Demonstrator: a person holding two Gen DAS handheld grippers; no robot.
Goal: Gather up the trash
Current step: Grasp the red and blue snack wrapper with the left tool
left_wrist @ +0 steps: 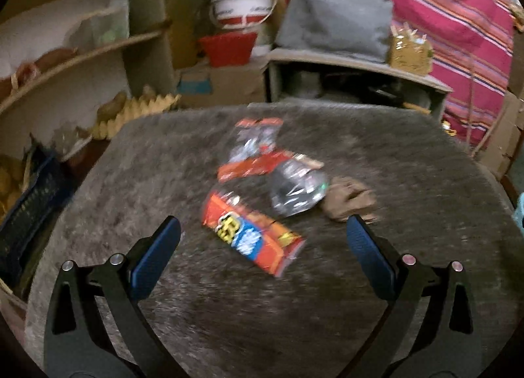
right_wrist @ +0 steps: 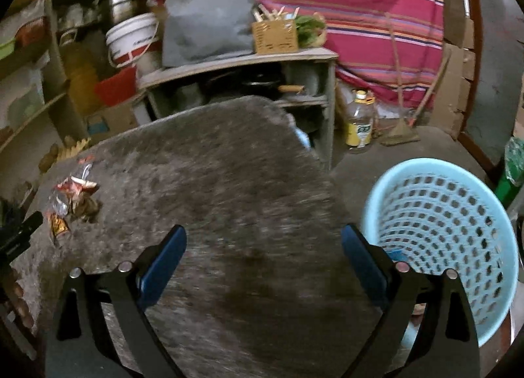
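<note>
Trash lies on a grey furry table top. An orange snack wrapper lies nearest my left gripper, which is open and empty just in front of it. Behind it lie a red wrapper, a clear crumpled wrapper, a red-and-clear wrapper and a brown crumpled paper. In the right wrist view the same pile sits at the far left. My right gripper is open and empty over the bare table. A light blue perforated basket stands at the right, beside the table.
A low grey shelf unit with a grey bag and a small woven box stands behind the table. A white bucket, a red tub, left shelves, an oil bottle and a striped red cloth surround it.
</note>
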